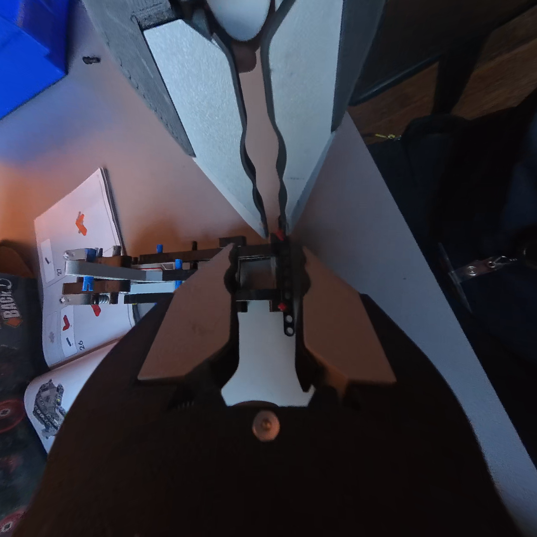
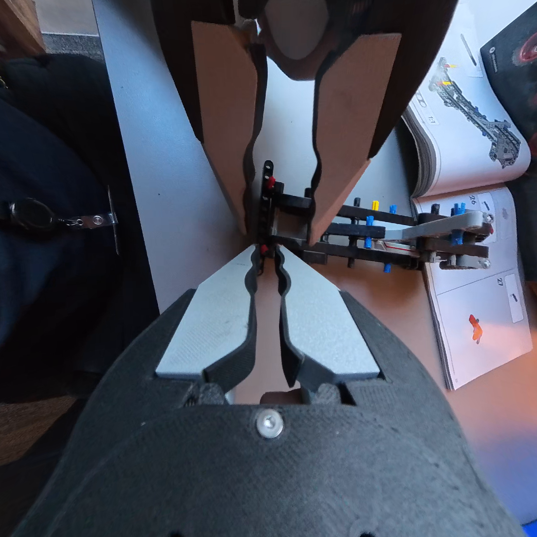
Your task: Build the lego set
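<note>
A long lego assembly (image 1: 130, 273) of black beams, blue pins and a grey arm lies across the table and over the booklet; it also shows in the right wrist view (image 2: 377, 232). My left gripper (image 1: 268, 261), with brown fingers, is shut on the assembly's black frame end. A thin black holed beam (image 1: 287, 319) with two red pins (image 1: 281, 306) stands across that end. My right gripper (image 2: 266, 250), with grey fingers, is shut on the beam's (image 2: 266, 180) end by one red pin (image 2: 263, 248). The two grippers face each other tip to tip.
An open instruction booklet (image 2: 479, 305) lies under the assembly's far end. A black set box (image 1: 14, 319) lies beyond it, a blue bin (image 1: 23, 58) at the corner. The table edge (image 2: 130, 174) runs close by, with a person's dark clothing and badge reel (image 2: 43, 218) behind it. My two grippers' fingertips are within a few centimetres of each other.
</note>
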Available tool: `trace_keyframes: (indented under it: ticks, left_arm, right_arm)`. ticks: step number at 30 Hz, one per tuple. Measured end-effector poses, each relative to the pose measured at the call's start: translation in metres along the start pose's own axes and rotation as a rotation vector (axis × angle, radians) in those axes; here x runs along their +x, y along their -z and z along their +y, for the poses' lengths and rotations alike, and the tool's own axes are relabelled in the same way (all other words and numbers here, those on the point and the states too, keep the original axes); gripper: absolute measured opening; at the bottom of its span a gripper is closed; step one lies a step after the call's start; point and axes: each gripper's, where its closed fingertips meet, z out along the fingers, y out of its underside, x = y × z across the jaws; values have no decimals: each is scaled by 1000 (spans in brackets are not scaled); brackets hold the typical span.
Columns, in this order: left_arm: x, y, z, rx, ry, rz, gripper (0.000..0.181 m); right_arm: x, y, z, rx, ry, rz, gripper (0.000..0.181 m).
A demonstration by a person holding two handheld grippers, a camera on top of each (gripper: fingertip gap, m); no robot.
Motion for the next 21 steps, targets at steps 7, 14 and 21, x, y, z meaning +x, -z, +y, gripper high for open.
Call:
trace_keyframes:
  ticks: [7,14,21]
  left_arm:
    - [2,-10,7,-34,-16,3,39]
    - [1,-10,4,-13,-19,-1,28]
    - [1,-12,4,-3,-31,-16,28]
  right_arm:
    - [-2,0,2,-1,21,-5,6]
    - [-3,0,3,8,30,-20,6]
    - [-2,3,0,18,40,-12,4]
